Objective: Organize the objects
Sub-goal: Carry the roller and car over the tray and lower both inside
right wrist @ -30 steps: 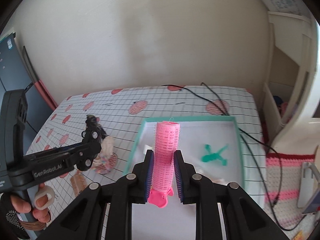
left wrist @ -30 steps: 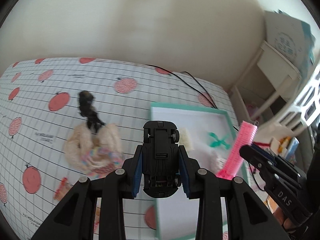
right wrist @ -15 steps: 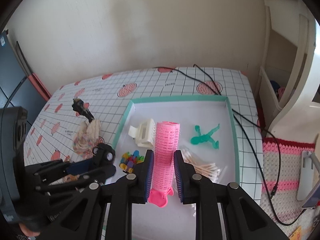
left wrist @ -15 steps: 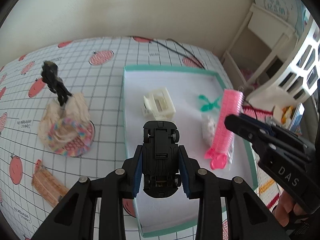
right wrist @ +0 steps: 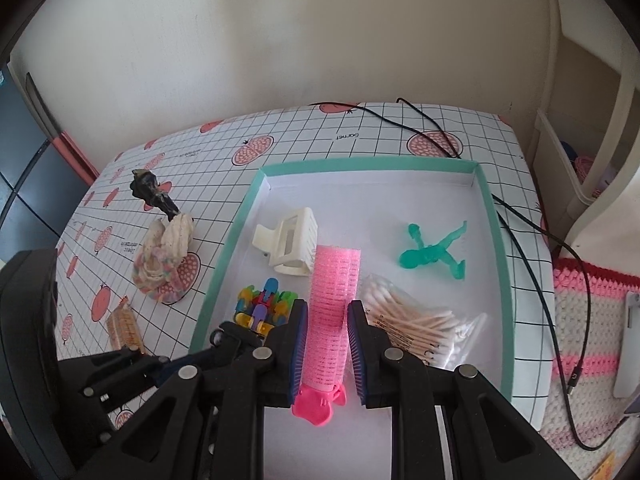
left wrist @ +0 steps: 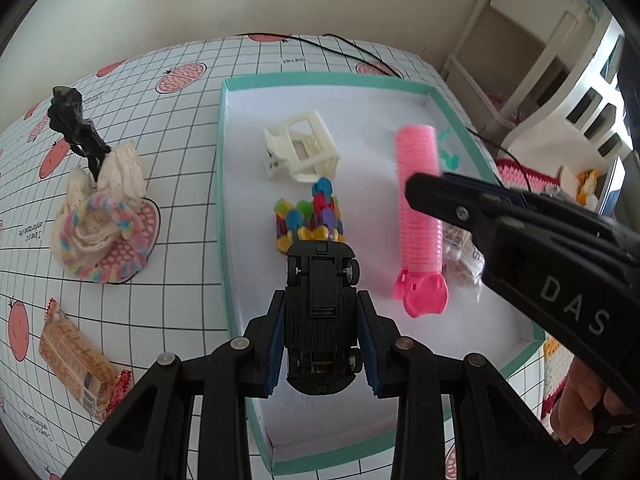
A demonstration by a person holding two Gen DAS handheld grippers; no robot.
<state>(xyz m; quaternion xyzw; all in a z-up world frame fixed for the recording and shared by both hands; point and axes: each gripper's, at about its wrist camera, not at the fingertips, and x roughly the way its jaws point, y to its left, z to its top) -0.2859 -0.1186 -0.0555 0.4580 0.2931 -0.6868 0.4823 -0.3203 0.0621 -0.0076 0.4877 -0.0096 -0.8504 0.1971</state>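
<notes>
My left gripper (left wrist: pixel 321 300) is shut on a black toy car (left wrist: pixel 322 312), wheels up, low over the near part of the white tray with a teal rim (left wrist: pixel 222 200). Right of it, my right gripper (right wrist: pixel 328 320) is shut on a pink hair roller (right wrist: pixel 334 300), which stands lengthwise over the tray's middle. From the left wrist view the hair roller (left wrist: pixel 418 208) shows with the right gripper's finger (left wrist: pixel 460 204) across it. The left gripper (right wrist: pixel 228 336) appears at the lower left of the right wrist view, the car mostly hidden there.
In the tray (right wrist: pixel 490 216) lie a white claw clip (right wrist: pixel 288 244), colourful small clips (right wrist: pixel 260 304), a green figure (right wrist: pixel 432 252) and bagged cotton swabs (right wrist: pixel 416 328). Left of it on the gridded cloth: a crochet piece (left wrist: pixel 104 216), a black figure (left wrist: pixel 72 120), a biscuit packet (left wrist: pixel 76 364). A black cable (right wrist: pixel 520 220) runs along the right.
Both grippers have come forward and down over the tray, each still holding its object. The tray's contents now look nearer, and the colourful clips have come into the left wrist view.
</notes>
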